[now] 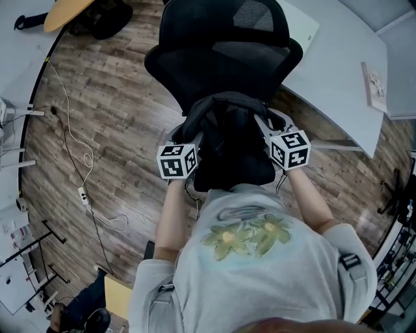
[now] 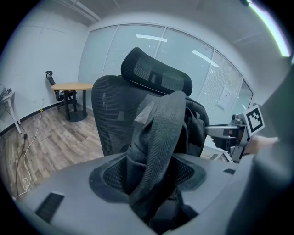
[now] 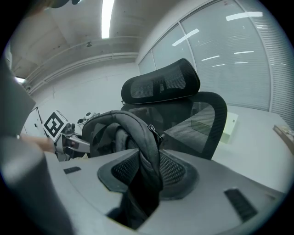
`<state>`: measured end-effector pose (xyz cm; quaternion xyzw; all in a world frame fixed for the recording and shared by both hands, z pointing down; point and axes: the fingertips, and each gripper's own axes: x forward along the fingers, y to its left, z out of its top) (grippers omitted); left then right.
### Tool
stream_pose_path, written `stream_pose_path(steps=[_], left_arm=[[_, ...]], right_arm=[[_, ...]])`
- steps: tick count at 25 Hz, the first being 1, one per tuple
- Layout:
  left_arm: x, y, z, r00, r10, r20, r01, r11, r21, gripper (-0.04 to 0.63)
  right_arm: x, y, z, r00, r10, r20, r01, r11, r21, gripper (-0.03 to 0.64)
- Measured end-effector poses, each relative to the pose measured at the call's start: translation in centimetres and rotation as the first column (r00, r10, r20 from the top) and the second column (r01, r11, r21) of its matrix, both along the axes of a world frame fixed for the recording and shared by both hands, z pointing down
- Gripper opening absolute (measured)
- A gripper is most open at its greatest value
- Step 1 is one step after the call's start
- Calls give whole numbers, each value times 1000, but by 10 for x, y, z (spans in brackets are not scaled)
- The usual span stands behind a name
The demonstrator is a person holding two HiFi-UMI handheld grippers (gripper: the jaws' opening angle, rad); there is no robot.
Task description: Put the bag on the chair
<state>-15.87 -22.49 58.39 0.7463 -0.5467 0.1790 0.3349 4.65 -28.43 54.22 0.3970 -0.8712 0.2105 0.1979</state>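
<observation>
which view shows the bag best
Head view: the whole bag shows, at the chair seat. The left gripper view shows mostly a strap up close between the jaws; the right gripper view, a looped strap between its own.

Matt woven cloth bag (image 2: 161, 137); mesh-backed chair (image 1: 221, 58); probably wood-grain laminate floor (image 1: 117, 117).

Wood-plank floor (image 1: 123, 110), seen from above. A black mesh chair (image 1: 221, 52) stands on it, beside a white desk (image 1: 338, 84). A black bag (image 1: 224, 114) is over the seat (image 1: 234, 172); whether it rests there cannot be told. A white cable (image 1: 88, 157) and a power strip (image 1: 84, 196) lie on the planks at left. A round wooden table (image 1: 65, 10) stands at the top edge.
</observation>
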Motion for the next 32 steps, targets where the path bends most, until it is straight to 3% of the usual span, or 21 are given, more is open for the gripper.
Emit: stream_pose_path(steps=[15, 22, 28, 32], left_arm=[[-1, 1, 32, 1000, 8, 2, -8, 999, -40, 267], [-10, -2, 43, 999, -49, -12, 49, 999, 2, 276], [-20, -9, 51, 995, -92, -25, 93, 994, 50, 279], [-27, -15, 58, 992, -116, -40, 119, 990, 73, 284]], right_arm=[[1, -4, 37, 999, -12, -48, 9, 998, -56, 143], [-6, -11, 48, 999, -23, -27, 21, 999, -43, 146], [-14, -25, 57, 999, -6, 50, 9, 998, -65, 149], [-21, -31, 63, 999, -5, 38, 7, 999, -54, 149]])
